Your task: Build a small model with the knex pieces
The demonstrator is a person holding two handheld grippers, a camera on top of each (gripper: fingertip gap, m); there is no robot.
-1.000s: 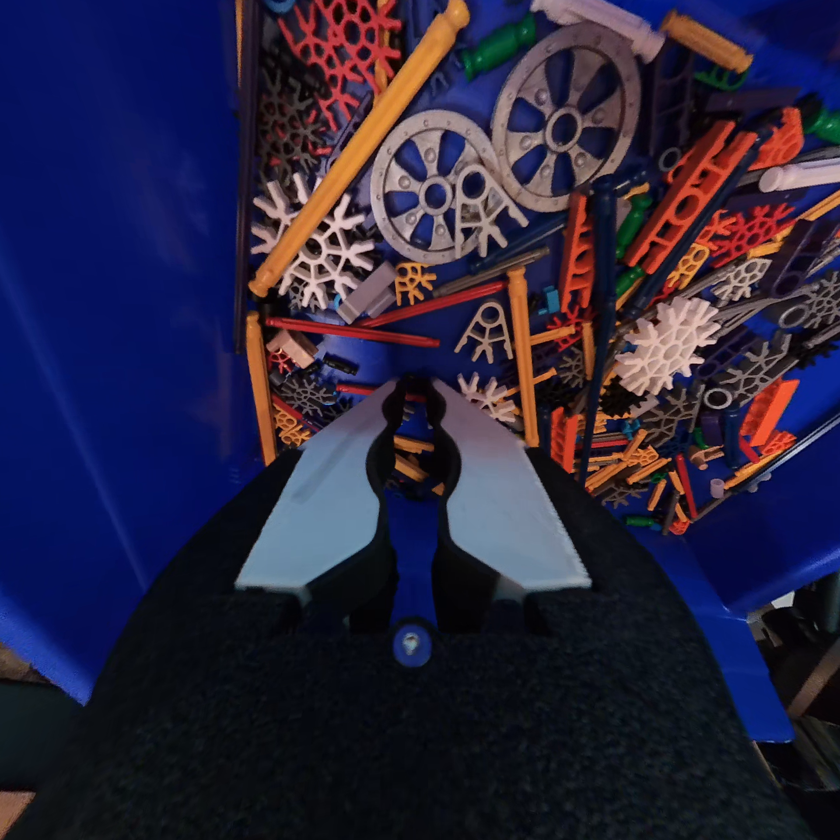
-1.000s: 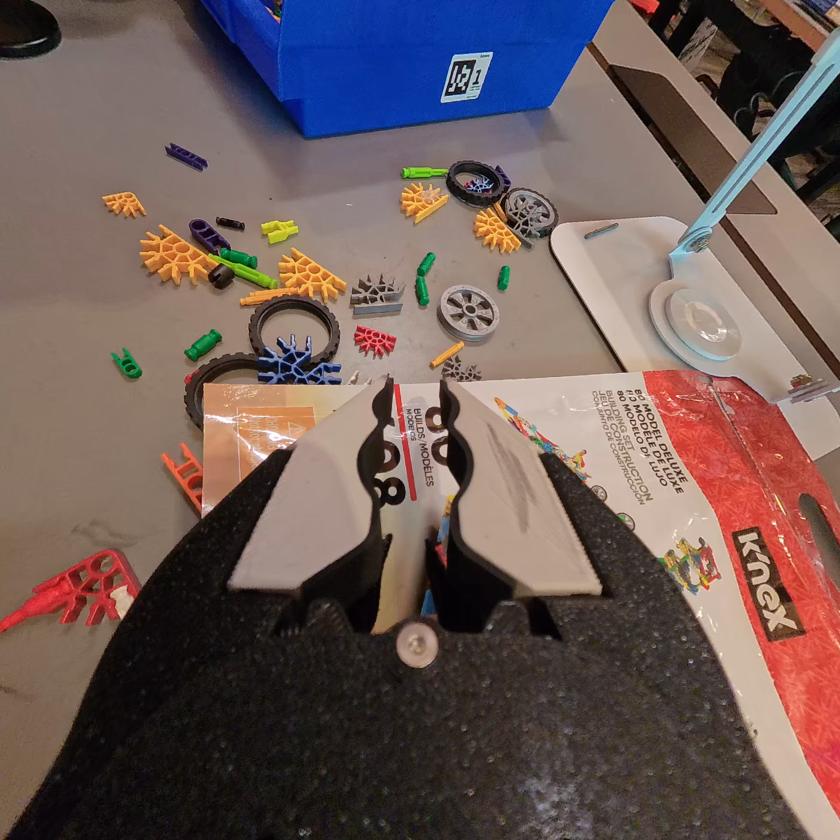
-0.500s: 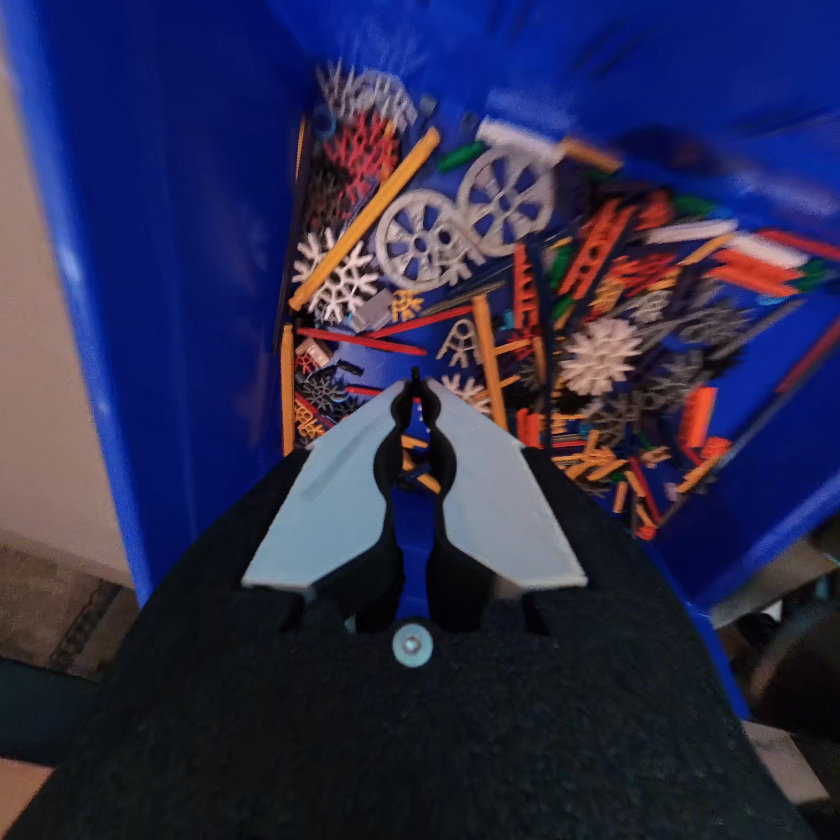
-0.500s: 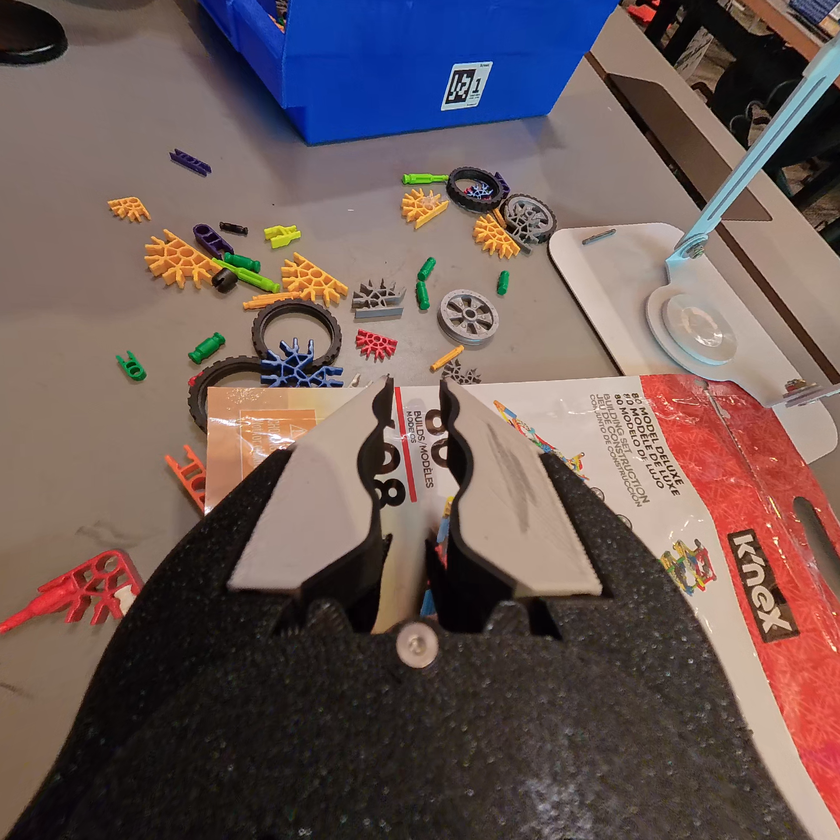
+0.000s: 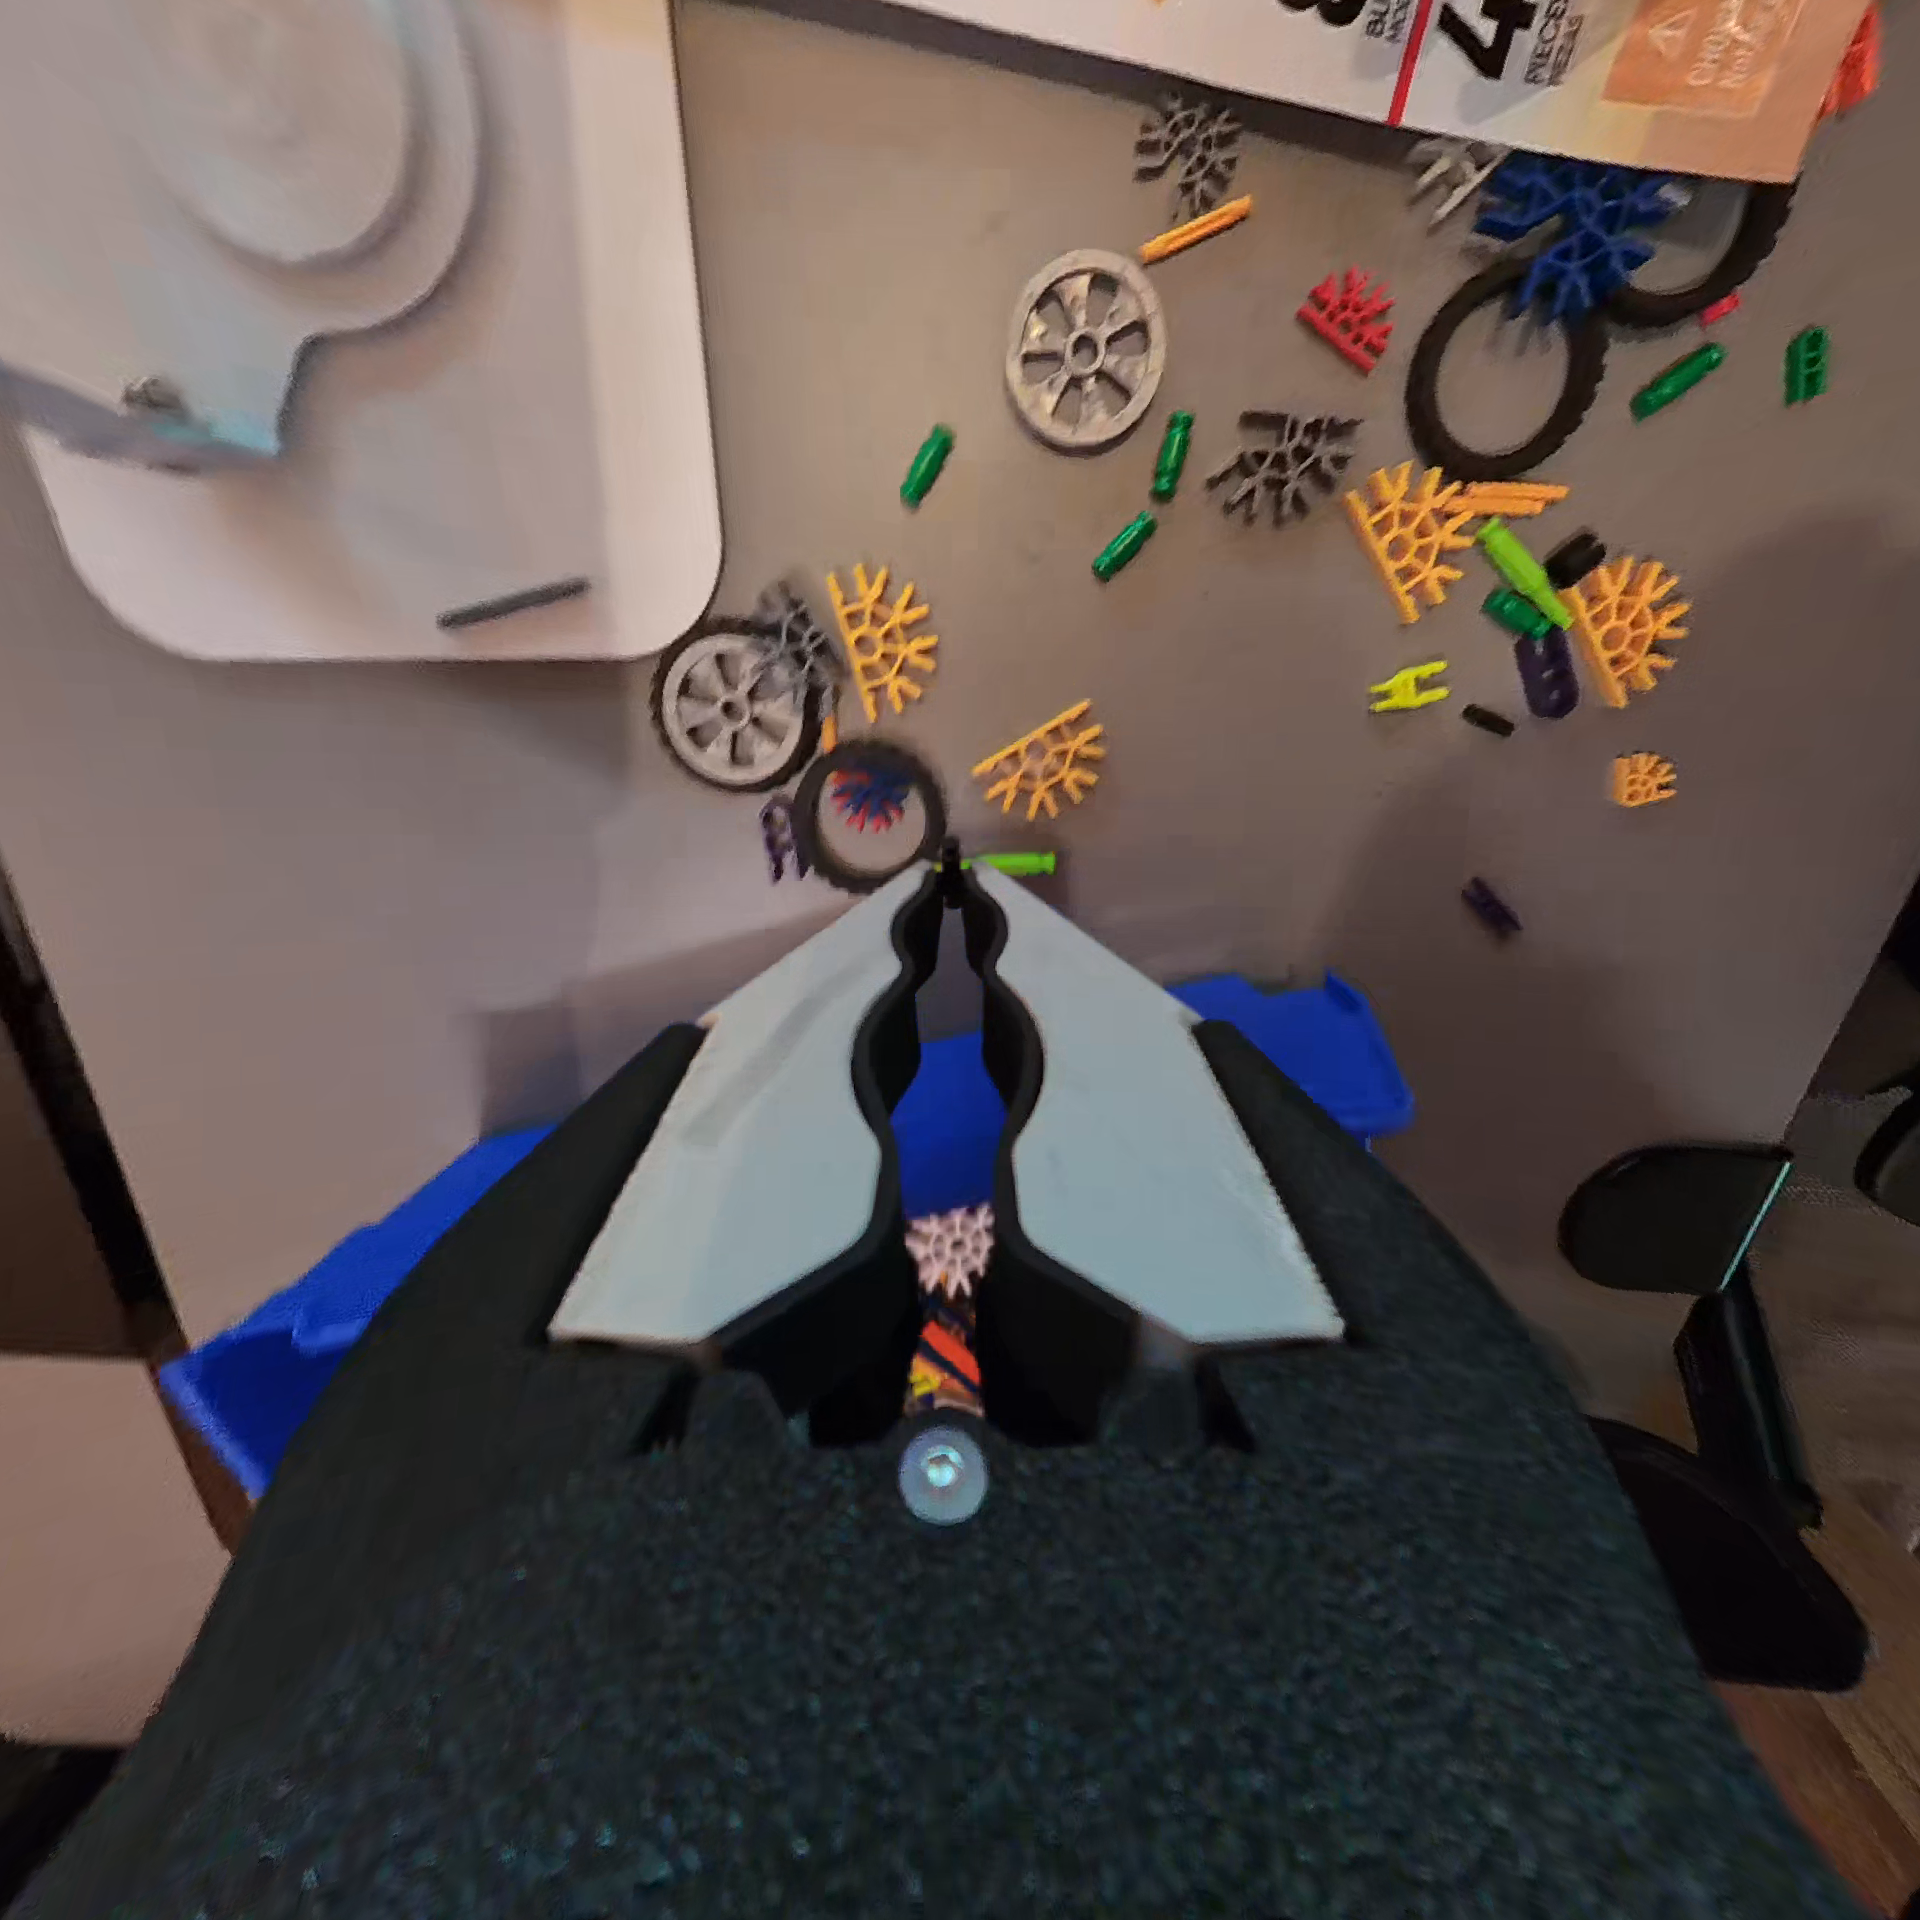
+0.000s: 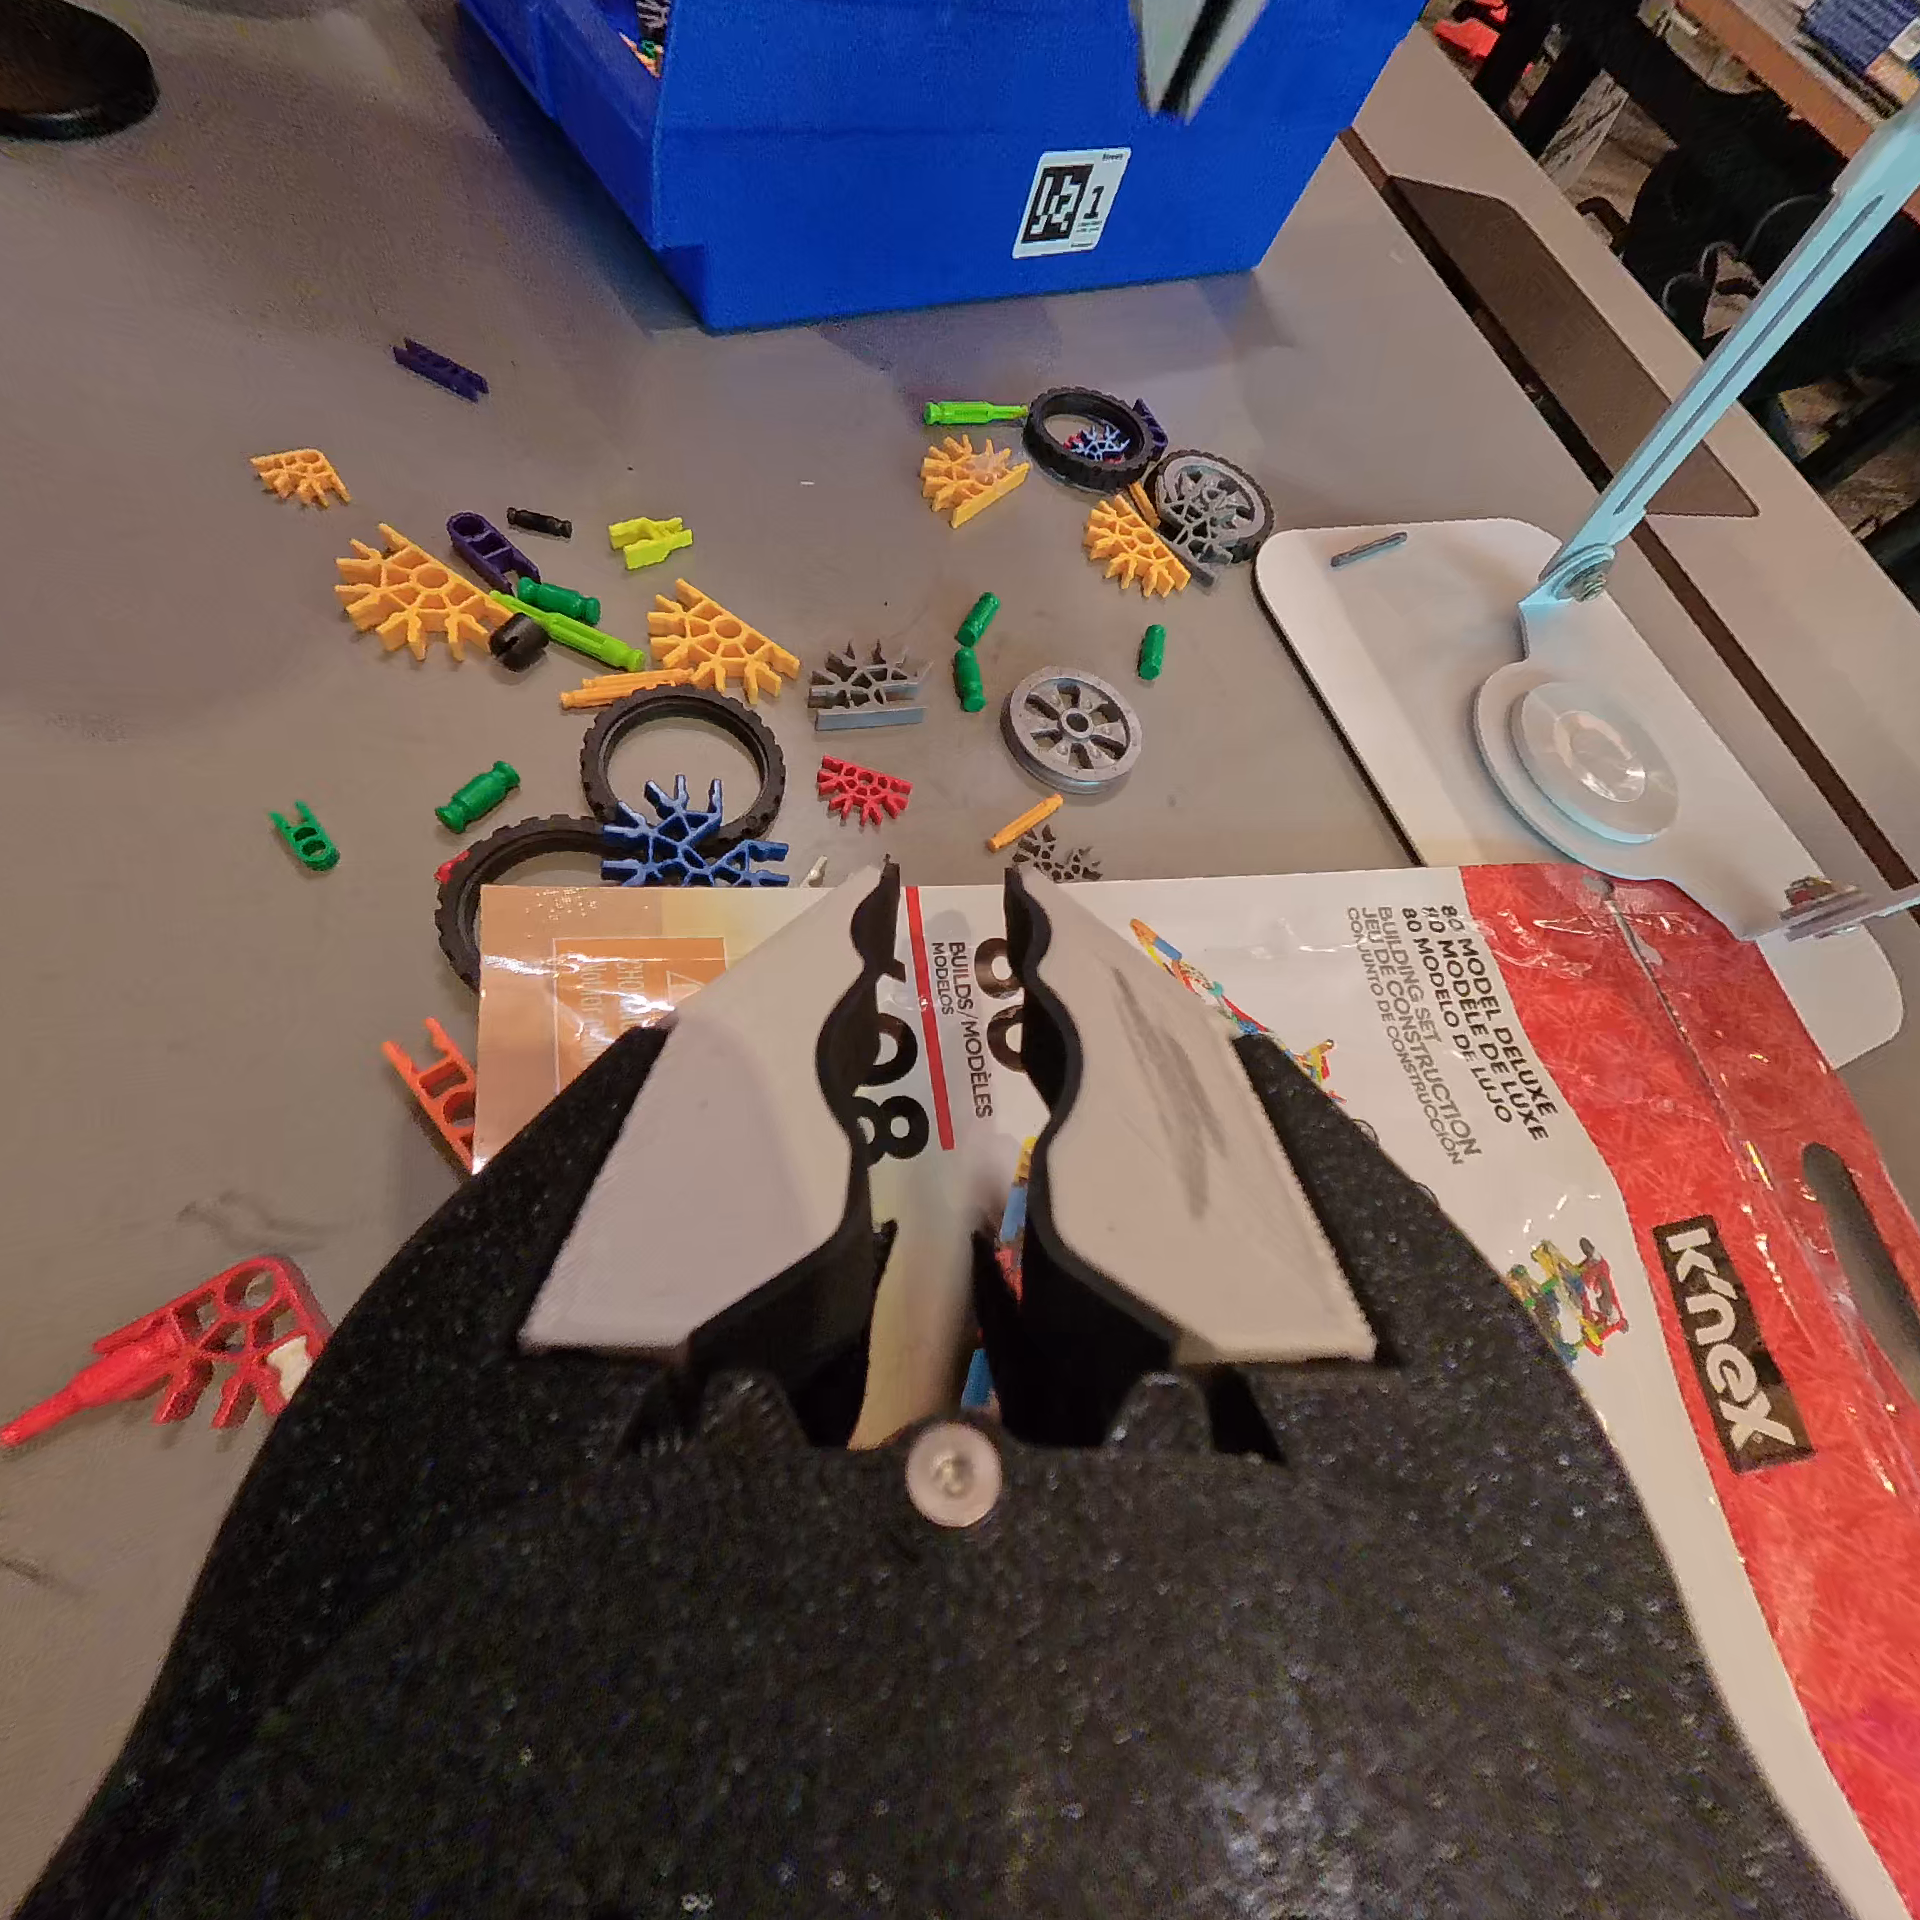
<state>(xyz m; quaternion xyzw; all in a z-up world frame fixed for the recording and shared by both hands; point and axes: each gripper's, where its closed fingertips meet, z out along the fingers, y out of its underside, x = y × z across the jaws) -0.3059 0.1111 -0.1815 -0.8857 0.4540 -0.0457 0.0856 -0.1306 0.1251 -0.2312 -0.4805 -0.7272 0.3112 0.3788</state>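
My left gripper (image 5: pixel 951 868) is shut on a small black piece that pokes out between its tips. It hangs above the blue bin (image 5: pixel 1288 1049) of mixed building pieces and faces the grey table. Just beyond its tips lie a black tyre (image 5: pixel 868 816) and a light green rod (image 5: pixel 1013 862). My right gripper (image 6: pixel 951 894) is open a little and empty. It hovers over the red and white plastic bag (image 6: pixel 1558 1039). The left gripper's tips also show at the top of the right wrist view (image 6: pixel 1190 52), over the bin (image 6: pixel 935 156).
Loose pieces are scattered on the table: yellow connectors (image 6: pixel 717 644), green rods (image 6: pixel 971 681), a grey wheel (image 6: pixel 1070 727), black tyres (image 6: pixel 681 764), a blue connector (image 6: pixel 681 842), red pieces (image 6: pixel 208 1351). A white board (image 6: pixel 1403 644) with a light blue stand lies at the right. My hands' fingertips stand some 20 cm from each other.
My left gripper has lifted out of the blue bin with the small black piece and swung to face the table. My right gripper has stayed almost still over the bag.
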